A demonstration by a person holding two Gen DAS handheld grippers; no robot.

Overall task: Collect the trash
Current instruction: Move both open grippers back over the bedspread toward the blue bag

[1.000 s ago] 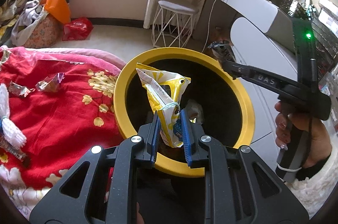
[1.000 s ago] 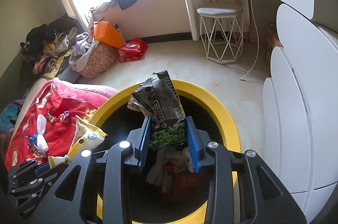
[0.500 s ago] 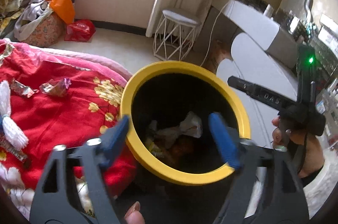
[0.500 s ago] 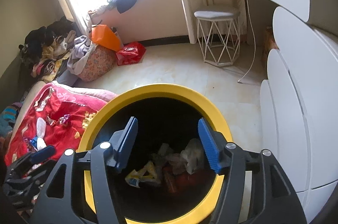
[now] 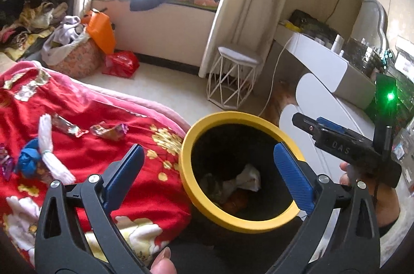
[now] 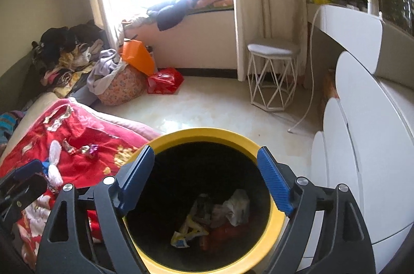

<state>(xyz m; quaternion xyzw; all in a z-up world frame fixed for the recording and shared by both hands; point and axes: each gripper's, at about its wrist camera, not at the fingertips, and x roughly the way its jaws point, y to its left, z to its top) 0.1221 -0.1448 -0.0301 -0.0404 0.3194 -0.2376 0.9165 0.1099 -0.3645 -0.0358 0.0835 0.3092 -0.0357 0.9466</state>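
A black bin with a yellow rim (image 5: 189, 178) (image 6: 207, 131) stands beside the bed. Crumpled trash (image 5: 248, 178) (image 6: 233, 206) lies at its bottom, along with a yellow packet (image 6: 183, 235). My left gripper (image 5: 207, 152) hovers over the bin's left edge; its jaws are opening with nothing between them. My right gripper (image 6: 205, 152) hangs above the bin mouth, its jaws also opening and empty. Shiny wrappers (image 5: 108, 130) (image 6: 88, 148) lie on the red blanket (image 5: 77, 119). A blue and white tasselled item (image 5: 46, 144) lies further left on it.
A white wire stool (image 5: 235, 77) (image 6: 271, 77) stands on the pale floor by the curtain. White rounded cabinets (image 6: 362, 144) line the right side, with a cable (image 6: 308, 93) hanging down. Clothes, an orange bag (image 5: 101, 31) and a red bag (image 6: 165, 80) crowd the far left.
Both grippers opened wide and let go: the yellow packet and the dark green packet dropped into the bin. Both grippers then rose and drew back from the bin.
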